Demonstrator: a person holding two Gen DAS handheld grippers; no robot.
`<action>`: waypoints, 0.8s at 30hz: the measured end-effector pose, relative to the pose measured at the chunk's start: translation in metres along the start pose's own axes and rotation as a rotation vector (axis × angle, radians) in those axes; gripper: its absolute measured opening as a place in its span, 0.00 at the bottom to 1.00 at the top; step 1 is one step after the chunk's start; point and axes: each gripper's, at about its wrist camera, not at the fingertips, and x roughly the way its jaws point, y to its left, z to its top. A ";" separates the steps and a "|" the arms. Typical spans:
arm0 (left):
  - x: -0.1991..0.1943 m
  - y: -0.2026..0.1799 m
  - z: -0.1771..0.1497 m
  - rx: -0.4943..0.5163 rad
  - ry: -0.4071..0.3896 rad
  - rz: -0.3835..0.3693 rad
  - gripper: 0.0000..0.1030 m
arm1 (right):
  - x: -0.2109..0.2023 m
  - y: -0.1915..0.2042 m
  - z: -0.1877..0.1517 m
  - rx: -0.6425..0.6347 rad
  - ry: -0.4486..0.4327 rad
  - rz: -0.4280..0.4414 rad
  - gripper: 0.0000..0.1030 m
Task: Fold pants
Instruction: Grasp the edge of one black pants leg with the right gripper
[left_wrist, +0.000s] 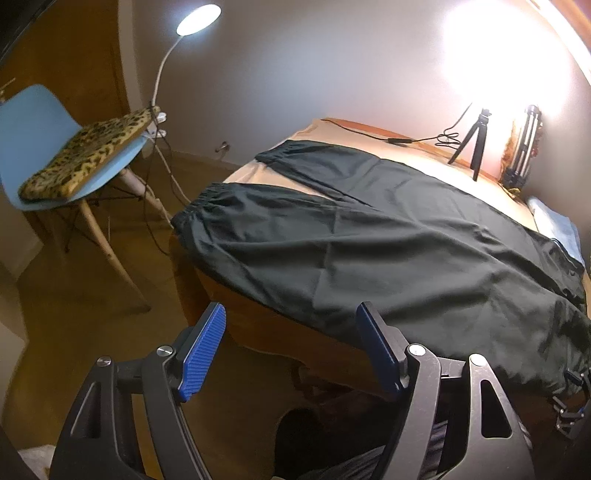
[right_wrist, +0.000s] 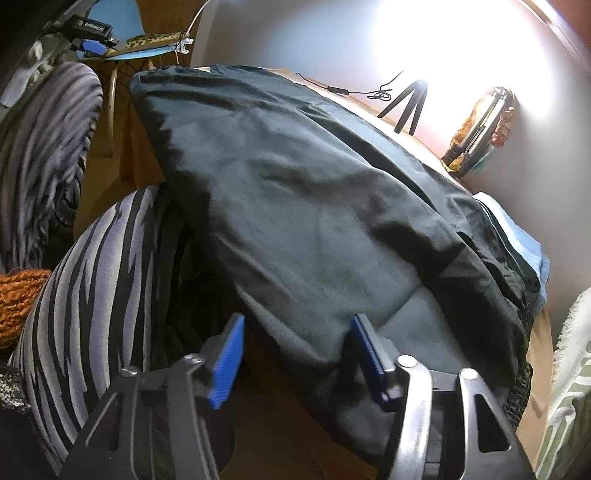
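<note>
Both jaws spread wide, holding nothing.
Left gripper (left_wrist: 291, 350) off the desk (left_wrist: 258, 325) edge, short of the pants (left_wrist: 369, 236); right gripper (right_wrist: 295, 354) straddling the overhanging pants edge. Pants flat on the desk, legs apart. Beyond: chair (left_wrist: 40, 122), lamp (left_wrist: 197, 14), tripod (left_wrist: 471, 144).

Matt dark cloth pants (left_wrist: 388, 236) on glossy wooden table (left_wrist: 266, 325); ribbed blue plastic gripper pads (left_wrist: 203, 354).

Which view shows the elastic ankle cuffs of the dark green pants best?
The left wrist view: both gathered cuffs show, the near cuff and the far cuff, with the dark green pants spread flat. The right wrist view shows mostly blurred cloth; the cuffs are indistinct there.
</note>
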 end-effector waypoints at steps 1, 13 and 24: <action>0.001 0.002 0.000 -0.005 0.003 0.000 0.71 | 0.000 0.000 0.001 0.003 0.000 -0.001 0.51; 0.039 0.027 0.000 -0.034 0.049 0.004 0.64 | -0.010 -0.011 0.019 0.041 -0.001 0.084 0.10; 0.074 0.070 0.012 -0.166 0.077 -0.032 0.64 | -0.026 -0.055 0.070 0.137 -0.062 -0.001 0.02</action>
